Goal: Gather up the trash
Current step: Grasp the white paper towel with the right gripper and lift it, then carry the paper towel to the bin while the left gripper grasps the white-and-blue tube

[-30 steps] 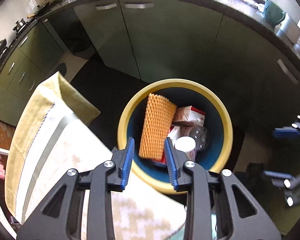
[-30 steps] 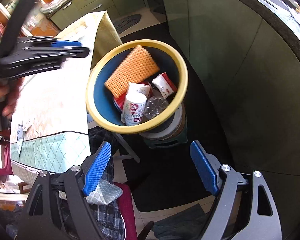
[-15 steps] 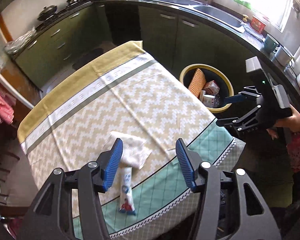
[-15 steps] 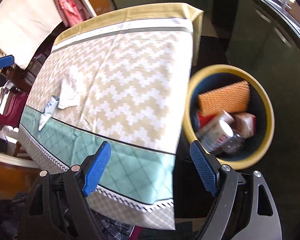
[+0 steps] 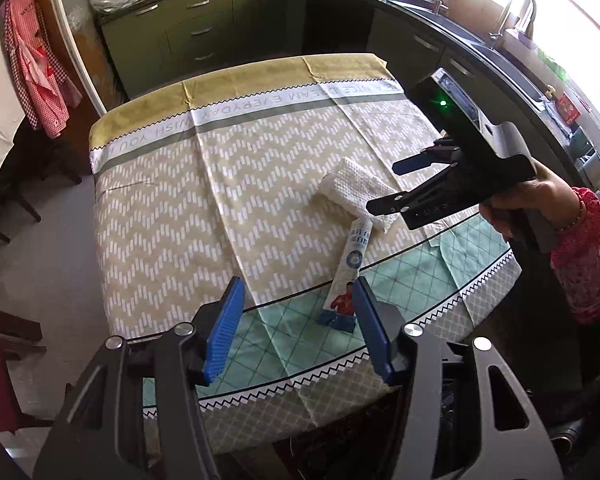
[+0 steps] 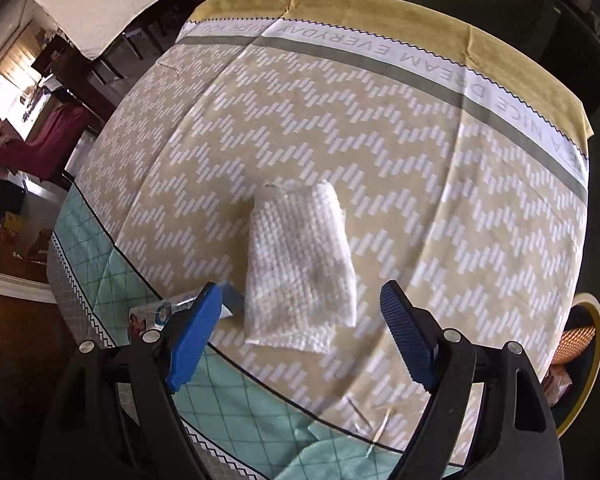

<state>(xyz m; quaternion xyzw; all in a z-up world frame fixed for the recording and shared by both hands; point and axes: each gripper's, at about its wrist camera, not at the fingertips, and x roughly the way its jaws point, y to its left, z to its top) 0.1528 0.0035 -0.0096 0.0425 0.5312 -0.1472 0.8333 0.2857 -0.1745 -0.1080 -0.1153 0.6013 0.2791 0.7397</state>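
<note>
A white crumpled paper towel (image 6: 300,264) lies on the patterned tablecloth (image 6: 380,128), just ahead of my open, empty right gripper (image 6: 300,336). It also shows in the left wrist view (image 5: 356,192). A flattened white-and-blue tube (image 5: 346,276) lies beside the towel, its end close to the right finger of my open, empty left gripper (image 5: 296,328). In the right wrist view the tube (image 6: 160,314) is partly hidden behind the left finger. The right gripper (image 5: 400,184) hovers over the towel in the left wrist view. The yellow-rimmed bin (image 6: 592,360) with trash sits past the table's right edge.
Green kitchen cabinets (image 5: 204,32) and a dark counter with a sink (image 5: 480,40) ring the far side of the table. Chairs with red cloth (image 6: 40,140) stand to the left. A small scrap or stick (image 6: 380,424) lies on the cloth near the right gripper.
Both grippers have swung away from the bin to the table. The right gripper has come down close over the towel. The left gripper now faces the tube from the table's near edge.
</note>
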